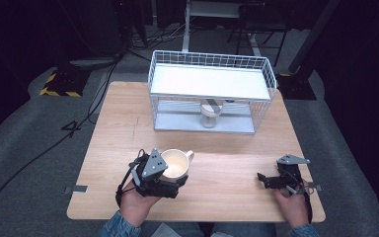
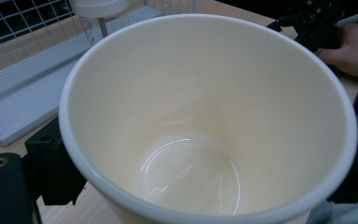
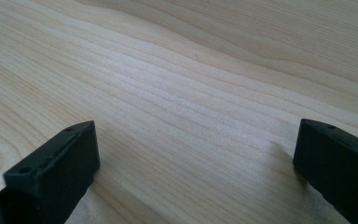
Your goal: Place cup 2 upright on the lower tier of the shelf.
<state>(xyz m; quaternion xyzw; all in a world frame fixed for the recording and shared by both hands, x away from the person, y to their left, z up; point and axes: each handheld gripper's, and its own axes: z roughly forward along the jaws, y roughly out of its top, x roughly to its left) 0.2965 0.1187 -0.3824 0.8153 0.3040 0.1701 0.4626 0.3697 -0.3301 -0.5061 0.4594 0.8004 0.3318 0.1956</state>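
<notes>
At the near left of the wooden table, the left gripper is clamping a cream mug.
The mug is sitting upright between its jaws, mouth open upward, handle pointing toward the white wire rack behind. The right gripper is resting near the table's right edge, jaws spread wide over bare wood, well apart from the mug.
</notes>
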